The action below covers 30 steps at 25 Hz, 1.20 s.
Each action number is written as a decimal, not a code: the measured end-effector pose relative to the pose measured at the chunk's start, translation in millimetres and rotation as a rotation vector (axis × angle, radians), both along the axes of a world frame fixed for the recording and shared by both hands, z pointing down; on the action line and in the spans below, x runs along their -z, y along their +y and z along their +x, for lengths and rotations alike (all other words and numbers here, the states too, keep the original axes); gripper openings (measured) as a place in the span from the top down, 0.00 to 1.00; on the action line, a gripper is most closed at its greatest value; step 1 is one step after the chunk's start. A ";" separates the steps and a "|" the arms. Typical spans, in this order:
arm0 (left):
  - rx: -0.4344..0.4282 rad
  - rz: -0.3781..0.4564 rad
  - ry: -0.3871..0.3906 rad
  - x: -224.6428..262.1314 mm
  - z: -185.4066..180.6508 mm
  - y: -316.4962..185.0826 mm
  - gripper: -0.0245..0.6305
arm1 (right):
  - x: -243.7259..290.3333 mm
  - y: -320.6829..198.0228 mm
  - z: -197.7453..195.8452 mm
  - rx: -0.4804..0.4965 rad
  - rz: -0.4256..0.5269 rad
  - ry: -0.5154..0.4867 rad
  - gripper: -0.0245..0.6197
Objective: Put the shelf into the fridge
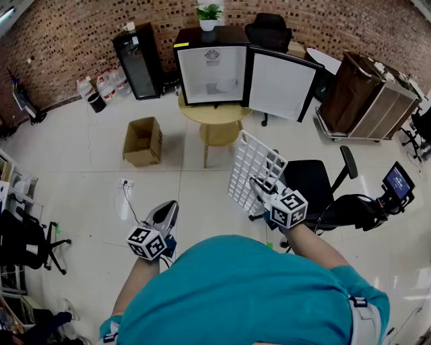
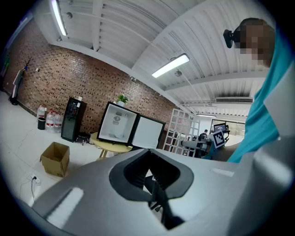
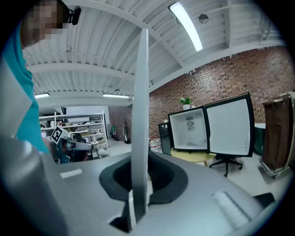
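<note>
The white grid shelf [image 1: 252, 168] is held upright in front of me, and my right gripper [image 1: 260, 189] is shut on its lower edge. In the right gripper view the shelf [image 3: 140, 92] shows edge-on as a tall white strip clamped in the right gripper [image 3: 137, 205]. The small fridge [image 1: 212, 74] stands on a round yellow table [image 1: 217, 116] ahead, its white inside showing and its door [image 1: 279, 85] swung open to the right. My left gripper [image 1: 166, 213] hangs low at the left, shut with nothing in it. The left gripper view also shows the fridge [image 2: 117, 125] and the shelf [image 2: 179, 130].
A cardboard box [image 1: 143, 140] lies on the floor left of the table. A black office chair [image 1: 313, 185] stands just right of the shelf. A black cabinet [image 1: 138, 62] stands by the brick wall and a brown cart [image 1: 363, 98] at the right. A potted plant [image 1: 209, 15] tops the fridge.
</note>
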<state>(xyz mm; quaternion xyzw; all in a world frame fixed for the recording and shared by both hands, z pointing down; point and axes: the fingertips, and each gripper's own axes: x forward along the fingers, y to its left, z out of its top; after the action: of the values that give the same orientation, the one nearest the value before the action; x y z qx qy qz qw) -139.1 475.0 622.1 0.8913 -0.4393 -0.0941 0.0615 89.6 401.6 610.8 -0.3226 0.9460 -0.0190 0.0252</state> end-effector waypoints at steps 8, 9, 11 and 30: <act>0.033 0.013 0.007 11.3 48.0 -18.7 0.96 | 4.8 -12.5 33.6 0.022 -0.032 0.009 0.92; 0.035 0.011 0.007 10.1 54.0 -20.5 0.96 | 3.0 -14.3 38.0 0.026 -0.034 0.003 0.92; 0.034 0.005 0.003 5.2 65.5 -23.8 0.96 | -3.4 -19.4 45.8 0.031 -0.038 -0.007 0.92; -0.077 0.015 0.081 13.9 -132.4 -126.2 0.96 | 0.9 -117.7 -141.3 -0.015 -0.080 0.040 0.92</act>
<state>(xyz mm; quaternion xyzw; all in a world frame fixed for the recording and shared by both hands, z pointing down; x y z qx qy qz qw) -271.5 348.8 608.2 0.9033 -0.4014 -0.1308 0.0760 -51.7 283.9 609.9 -0.3308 0.9424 -0.0500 -0.0065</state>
